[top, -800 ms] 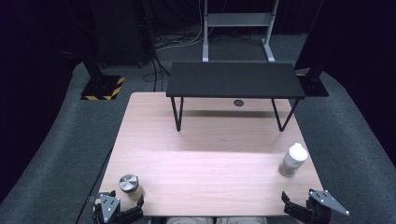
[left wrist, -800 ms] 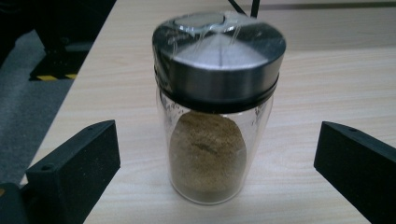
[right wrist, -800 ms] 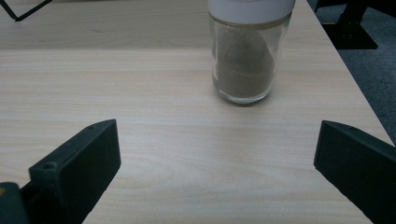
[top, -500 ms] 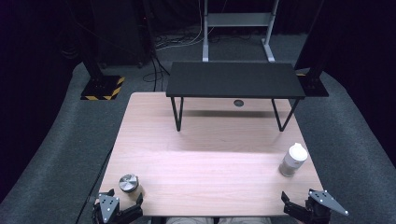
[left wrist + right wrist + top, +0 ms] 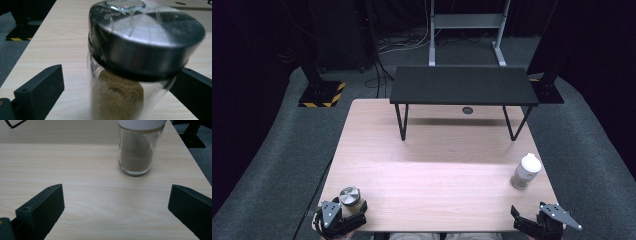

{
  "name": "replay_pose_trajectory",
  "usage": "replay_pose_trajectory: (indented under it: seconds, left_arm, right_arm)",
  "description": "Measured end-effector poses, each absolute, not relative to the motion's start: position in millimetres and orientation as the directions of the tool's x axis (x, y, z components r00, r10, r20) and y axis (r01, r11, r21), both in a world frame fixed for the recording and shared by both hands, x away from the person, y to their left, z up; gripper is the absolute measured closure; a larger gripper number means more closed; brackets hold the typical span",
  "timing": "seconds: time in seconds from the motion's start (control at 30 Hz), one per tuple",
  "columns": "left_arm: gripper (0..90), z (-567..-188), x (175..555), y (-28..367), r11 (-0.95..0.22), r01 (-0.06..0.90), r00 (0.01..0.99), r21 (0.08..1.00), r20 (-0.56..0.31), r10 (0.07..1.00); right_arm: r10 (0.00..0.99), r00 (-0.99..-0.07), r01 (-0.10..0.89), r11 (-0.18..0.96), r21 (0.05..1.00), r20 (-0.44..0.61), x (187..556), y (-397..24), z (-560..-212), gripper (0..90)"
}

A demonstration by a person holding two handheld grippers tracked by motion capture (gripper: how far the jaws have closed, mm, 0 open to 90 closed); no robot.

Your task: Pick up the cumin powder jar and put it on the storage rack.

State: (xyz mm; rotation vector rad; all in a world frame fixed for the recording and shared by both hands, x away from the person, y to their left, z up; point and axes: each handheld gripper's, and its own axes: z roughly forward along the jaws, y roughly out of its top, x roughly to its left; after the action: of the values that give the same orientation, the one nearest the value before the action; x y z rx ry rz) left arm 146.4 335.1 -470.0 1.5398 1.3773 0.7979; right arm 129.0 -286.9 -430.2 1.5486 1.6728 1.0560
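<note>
Between the wide-open jaws of the left gripper (image 5: 343, 216) stands a metal-lidded spice jar (image 5: 135, 75), ungripped; the right gripper (image 5: 539, 226) gapes empty.

Lab: black curtains (image 5: 257, 75), hazard-taped stand bases (image 5: 319, 94).

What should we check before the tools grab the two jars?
1. Left tool open: ok, jaws wide apart.
2. Metal-lid jar between the left tool's jaws: ok, though pads not pressing yet.
3. Right tool open: ok.
4. White-lid jar between the right tool's jaws: not ok, it stands farther ahead.
5. Both jars upright on the table: ok.
6. Lids screwed tight: cannot tell.
</note>
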Motion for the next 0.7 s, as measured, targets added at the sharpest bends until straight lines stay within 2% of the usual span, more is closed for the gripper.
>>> replay_pose_trajectory:
  seconds: [0.13, 0.17, 0.2, 0.23, 0.7]
  left_arm:
    - [0.4, -474, 152, 335, 0.052, 0.393, 0.157, 0.918, -0.122, 0.98]
    - [12.0, -480, 153, 343, 0.073, 0.373, 0.198, 0.925, -0.156, 0.968]
    - [27.9, -480, 152, 337, 0.071, 0.364, 0.168, 0.929, -0.14, 0.976]
    - [28.6, -479, 153, 333, 0.059, 0.362, 0.154, 0.93, -0.122, 0.981]
    - [29.3, -477, 151, 341, 0.081, 0.361, 0.187, 0.929, -0.157, 0.97]
  right_arm:
    - [0.989, -0.127, 0.483, -0.006, 0.875, 0.077, 127, -288, -431, 0.0]
    - [0.989, -0.128, 0.482, -0.005, 0.876, 0.076, 127, -288, -431, 0.0]
    - [0.988, -0.132, 0.481, -0.003, 0.877, 0.076, 127, -288, -431, 0.0]
    - [0.988, -0.133, 0.481, -0.002, 0.876, 0.076, 127, -288, -431, 0.0]
    - [0.989, -0.128, 0.485, -0.006, 0.874, 0.077, 126, -291, -430, 0.0]
